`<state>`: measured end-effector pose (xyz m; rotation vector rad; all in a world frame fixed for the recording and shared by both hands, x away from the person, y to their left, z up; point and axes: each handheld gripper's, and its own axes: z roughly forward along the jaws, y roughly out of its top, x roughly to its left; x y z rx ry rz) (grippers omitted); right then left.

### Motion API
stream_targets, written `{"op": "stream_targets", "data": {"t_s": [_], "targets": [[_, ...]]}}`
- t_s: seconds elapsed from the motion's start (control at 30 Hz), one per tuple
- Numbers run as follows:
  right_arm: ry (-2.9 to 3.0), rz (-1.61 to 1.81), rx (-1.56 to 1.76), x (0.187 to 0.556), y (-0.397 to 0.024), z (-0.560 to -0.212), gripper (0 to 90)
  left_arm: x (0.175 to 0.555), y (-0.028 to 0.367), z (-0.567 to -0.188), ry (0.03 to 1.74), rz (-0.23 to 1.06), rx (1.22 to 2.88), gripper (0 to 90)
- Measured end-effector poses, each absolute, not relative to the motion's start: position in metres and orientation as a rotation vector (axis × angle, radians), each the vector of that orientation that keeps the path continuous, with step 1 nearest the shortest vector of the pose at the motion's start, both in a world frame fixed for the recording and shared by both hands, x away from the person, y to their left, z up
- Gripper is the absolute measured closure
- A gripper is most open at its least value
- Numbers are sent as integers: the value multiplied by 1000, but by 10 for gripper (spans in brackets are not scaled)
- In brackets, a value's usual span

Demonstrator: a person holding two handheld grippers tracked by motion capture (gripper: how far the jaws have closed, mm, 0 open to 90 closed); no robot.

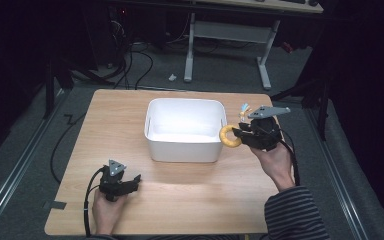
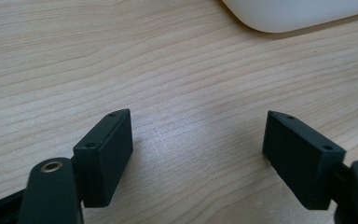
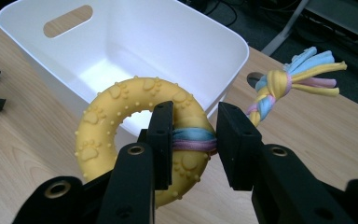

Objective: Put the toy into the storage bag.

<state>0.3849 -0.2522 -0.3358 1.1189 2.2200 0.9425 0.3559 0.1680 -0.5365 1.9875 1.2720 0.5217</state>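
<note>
**Ring toy carried to the white bin**

Dark room, grey floor with cables, and one pale wooden worktop (image 1: 180,200) in the middle of it. On the worktop stands a white plastic bin (image 1: 185,145), a little behind the centre, with an oval handle slot in its short wall. It looks empty inside.

The right gripper (image 1: 237,134) is at about 3 o'clock from the bin, held above the worktop by the person's right hand (image 1: 275,160). Its fingers (image 3: 161,135) are clenched on a yellow ring toy (image 3: 121,116), at the place where a blue and pink band is wrapped around the ring. The ring has small paw prints and dots in relief. A braided rope tail (image 3: 284,84) in blue, yellow and pink hangs out from the band toward 2 o'clock in the right gripper view. The ring is just beside the bin's right rim, lifted near its height; I judge that it is held so because it must go over the rim and into the bin. Grasping at the band probably gives a thinner, softer place to pinch.

The left gripper (image 1: 135,181) rests low at about 7 o'clock from the bin, near the front edge. Its fingers (image 2: 105,149) are released, wide apart, with only bare wood between them. It seems to wait aside, so that the path stays free.

No brand, label or writing can be read anywhere.
</note>
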Motion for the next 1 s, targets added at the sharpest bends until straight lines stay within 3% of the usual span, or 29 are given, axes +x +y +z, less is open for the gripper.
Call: {"op": "stream_targets", "data": {"t_s": [1.0], "targets": [[2279,907,1053,427,-203,-345,681,356,168,-537,1270,524,1990,246]]}}
